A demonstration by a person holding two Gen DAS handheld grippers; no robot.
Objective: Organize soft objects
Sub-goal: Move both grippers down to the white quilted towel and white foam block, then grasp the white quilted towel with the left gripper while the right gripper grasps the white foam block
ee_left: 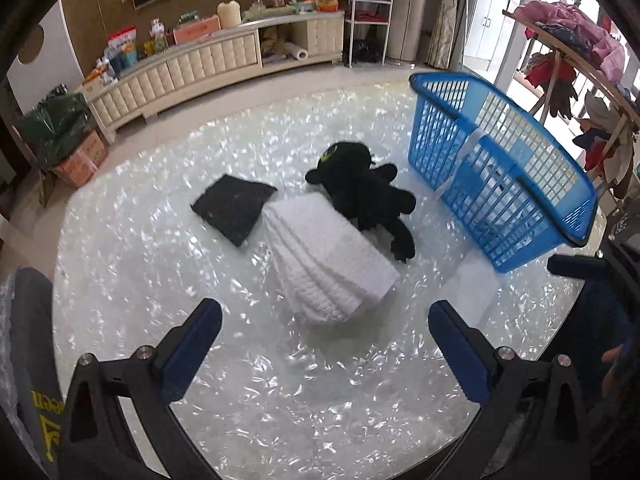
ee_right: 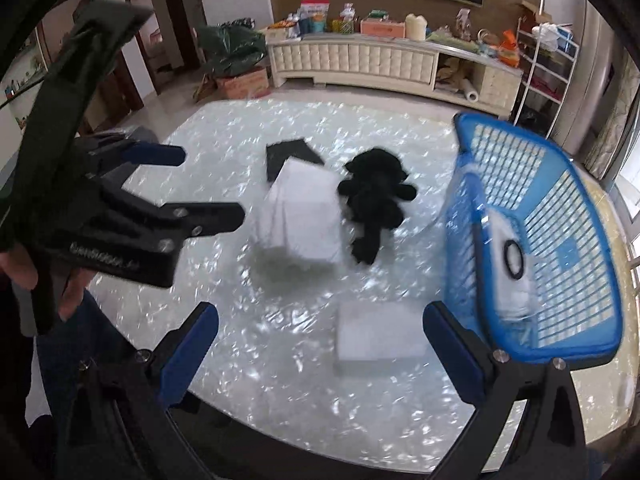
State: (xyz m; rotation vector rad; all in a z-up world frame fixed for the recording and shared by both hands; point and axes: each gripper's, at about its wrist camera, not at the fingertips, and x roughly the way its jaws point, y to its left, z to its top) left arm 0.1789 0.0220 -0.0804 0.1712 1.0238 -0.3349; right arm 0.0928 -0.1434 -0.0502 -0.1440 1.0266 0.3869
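Daylight pours in from the tall windows (ee_left: pixel 504 20) on the right, blown out nearly white, and it scatters into loads of little glare patches all over the shiny pearly white round table (ee_left: pixel 280 380). Both views have heavy fisheye bend with a dark vignette ring at the corners. The left wrist view is pretty sharp, but the right wrist one is smeared with motion blur, worst on the blue plastic lattice basket (ee_right: pixel 560 240) and the folded white towel (ee_right: pixel 304 216), which drops a soft grey shadow below itself.

Left gripper (ee_left: pixel 325 340) and right gripper (ee_right: pixel 321 336): jaws spread wide, empty. A hand (ee_right: pixel 60 280) grips the left gripper's handle.
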